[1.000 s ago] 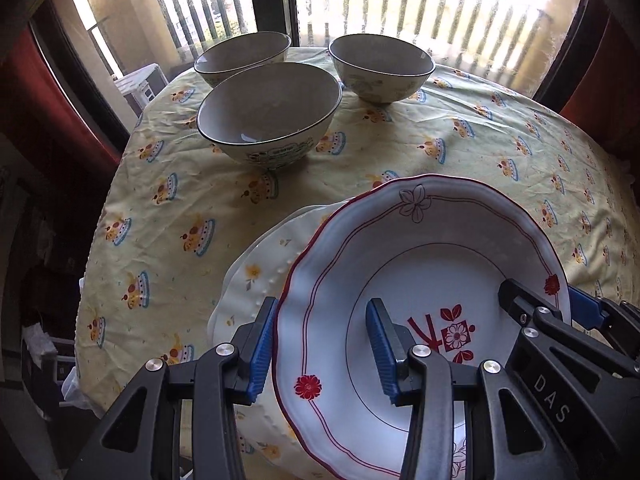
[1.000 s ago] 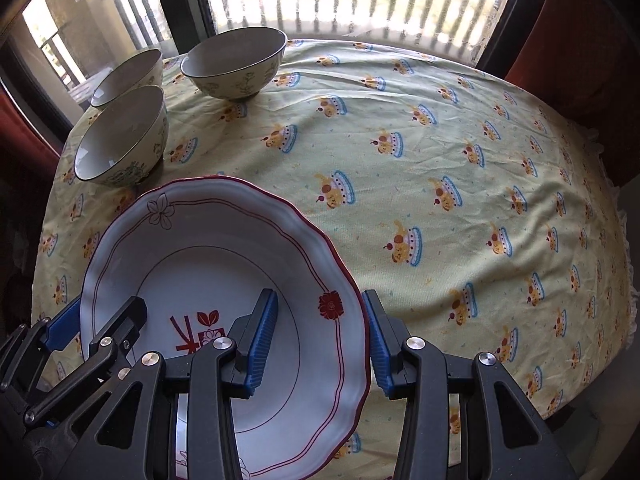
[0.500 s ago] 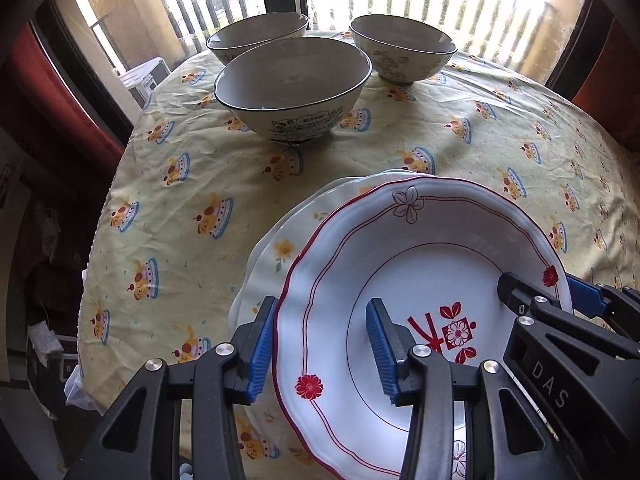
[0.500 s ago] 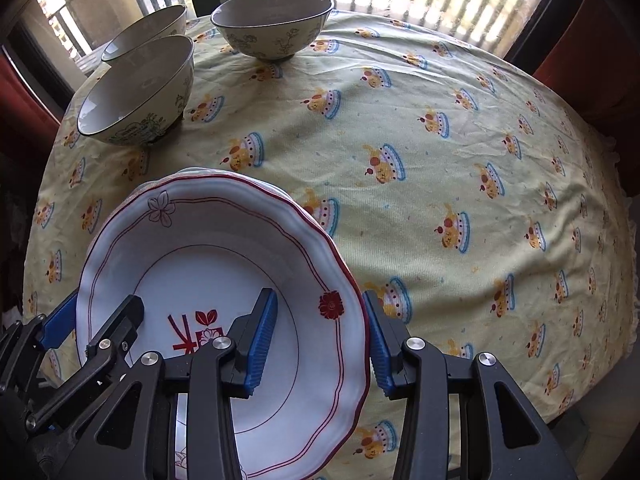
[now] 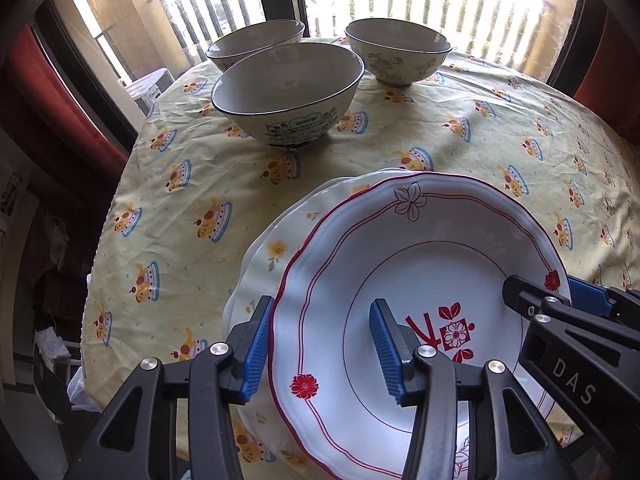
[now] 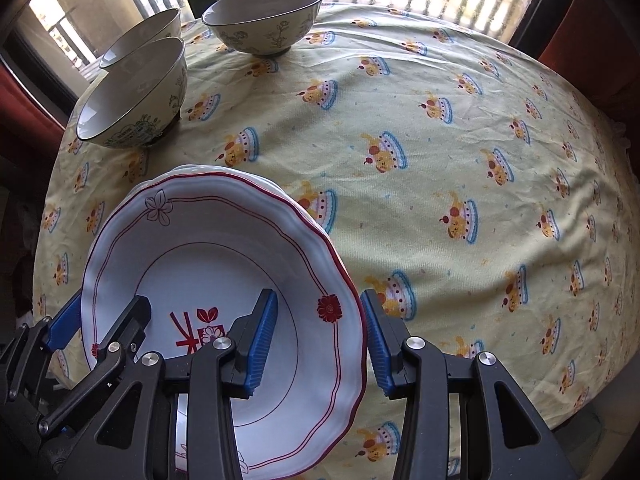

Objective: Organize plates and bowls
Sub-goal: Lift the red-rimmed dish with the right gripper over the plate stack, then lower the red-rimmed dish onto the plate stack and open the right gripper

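My left claw (image 5: 320, 354) straddles the near-left rim of the red-trimmed plate (image 5: 420, 280), one pad outside the rim and one inside the well. Its jaws are opening at this moment, the rim between them with a sliver of gap showing at each pad, so I read that side as let go. A second ago those pads sat closer on the rim.

My right claw (image 6: 320, 338) straddles the opposite rim the same way, and its spread has not changed. The outer pad looks to stand just clear of the edge, but the fisheye bends things there, so I cannot tell whether it still bites.

Just under the plate, peeking out on the side away from my right claw, lies the yellow-flowered plate (image 5: 276, 252). The red-trimmed one now sits over it, a little off-centre. A second ago less of the table (image 5: 500, 128) showed beyond the rim and the bowls looked farther off, so the pair has come forward and down. I judge the stacking step nearly finished.

Well beyond the claws stand three bowls: the nearest bowl (image 5: 288, 92), the left bowl (image 5: 256, 42) right behind it, the right bowl (image 5: 398, 52) apart. None is nested yet, so they come next.
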Demonstrator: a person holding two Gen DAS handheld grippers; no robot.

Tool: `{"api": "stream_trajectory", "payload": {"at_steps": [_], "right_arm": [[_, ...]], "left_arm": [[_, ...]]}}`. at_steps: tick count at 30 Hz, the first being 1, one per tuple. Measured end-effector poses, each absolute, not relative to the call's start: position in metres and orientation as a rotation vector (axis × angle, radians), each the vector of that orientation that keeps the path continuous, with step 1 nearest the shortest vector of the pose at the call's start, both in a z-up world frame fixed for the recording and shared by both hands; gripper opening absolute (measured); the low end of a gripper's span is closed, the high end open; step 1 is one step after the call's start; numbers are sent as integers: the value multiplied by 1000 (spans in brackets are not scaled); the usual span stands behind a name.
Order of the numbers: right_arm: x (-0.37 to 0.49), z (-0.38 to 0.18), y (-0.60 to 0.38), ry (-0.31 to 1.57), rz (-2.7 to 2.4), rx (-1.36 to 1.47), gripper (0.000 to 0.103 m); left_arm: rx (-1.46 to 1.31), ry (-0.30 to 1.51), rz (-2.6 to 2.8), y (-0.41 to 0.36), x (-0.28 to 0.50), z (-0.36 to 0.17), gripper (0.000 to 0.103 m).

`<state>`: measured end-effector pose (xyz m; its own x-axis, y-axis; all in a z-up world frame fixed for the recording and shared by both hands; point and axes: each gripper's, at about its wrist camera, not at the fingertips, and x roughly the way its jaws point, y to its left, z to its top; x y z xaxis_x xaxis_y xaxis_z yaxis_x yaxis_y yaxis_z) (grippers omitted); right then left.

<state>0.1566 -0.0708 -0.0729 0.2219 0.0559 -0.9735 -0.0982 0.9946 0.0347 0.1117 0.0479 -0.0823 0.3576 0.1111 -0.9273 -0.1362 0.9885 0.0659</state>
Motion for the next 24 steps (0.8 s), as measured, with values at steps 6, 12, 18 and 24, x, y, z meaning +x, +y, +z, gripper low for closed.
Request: {"api": "stream_trajectory", "payload": {"at_steps": [6, 12, 18, 24], "right_arm": [[152, -56, -84, 1299, 116, -33, 36], [151, -60, -82, 1324, 153, -18, 24], [148, -62, -74, 1319, 144, -27, 24], [151, -62, -65, 1317, 147, -36, 24]], "left_arm": [[-15, 1194, 163, 46, 112, -83, 50], [-22, 1194, 171, 49, 113, -83, 50], [-16, 1195, 198, 54, 114, -83, 50], [-12, 1194, 220, 62, 116, -84, 50]]}}
